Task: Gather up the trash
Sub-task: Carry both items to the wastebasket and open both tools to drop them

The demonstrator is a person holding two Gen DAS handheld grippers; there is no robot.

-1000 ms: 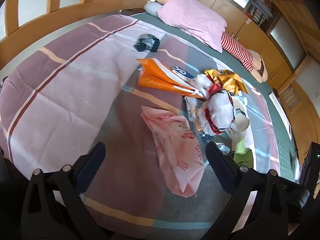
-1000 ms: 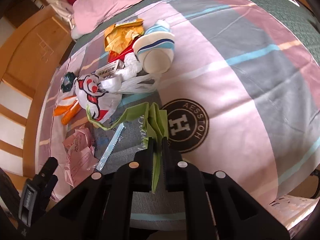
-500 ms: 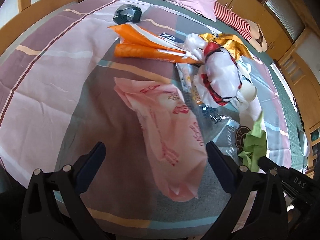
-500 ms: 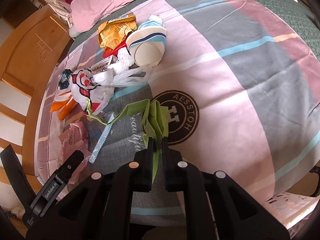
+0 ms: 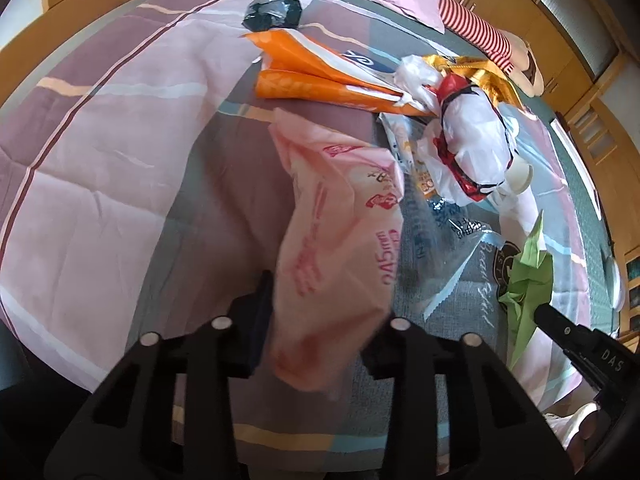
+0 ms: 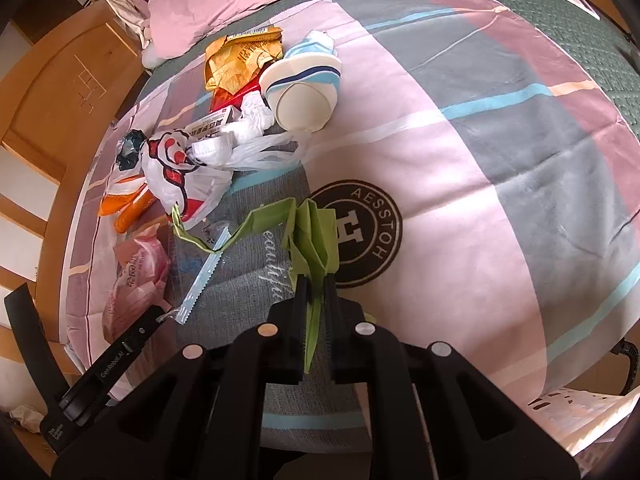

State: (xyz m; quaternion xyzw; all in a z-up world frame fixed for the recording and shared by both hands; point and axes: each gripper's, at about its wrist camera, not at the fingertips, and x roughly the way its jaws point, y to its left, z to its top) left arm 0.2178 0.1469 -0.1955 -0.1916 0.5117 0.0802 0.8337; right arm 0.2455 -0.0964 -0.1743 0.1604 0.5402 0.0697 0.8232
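Trash lies on a striped bedspread (image 5: pixel 100 152). My left gripper (image 5: pixel 320 320) has its fingers closed around the near end of a pink plastic wrapper (image 5: pixel 340 232), which also shows in the right wrist view (image 6: pixel 136 276). My right gripper (image 6: pixel 316 292) is shut on a folded green paper (image 6: pixel 312 232), seen from the left wrist view (image 5: pixel 528 276) too. A clear wrapper with a blue edge (image 6: pixel 200 284) lies between them.
Further back lie an orange packet (image 5: pixel 320 76), a white and red plastic bag (image 5: pixel 472 148), a gold snack bag (image 6: pixel 240 56), a paper cup (image 6: pixel 304 96), a dark crumpled ball (image 5: pixel 274 10) and a pink pillow (image 6: pixel 216 4). A white basket (image 6: pixel 580 412) stands off the bed's edge.
My left gripper has moved forward onto the pink wrapper and closed on its near end. My right gripper has kept its grip on the green paper and hardly moved.
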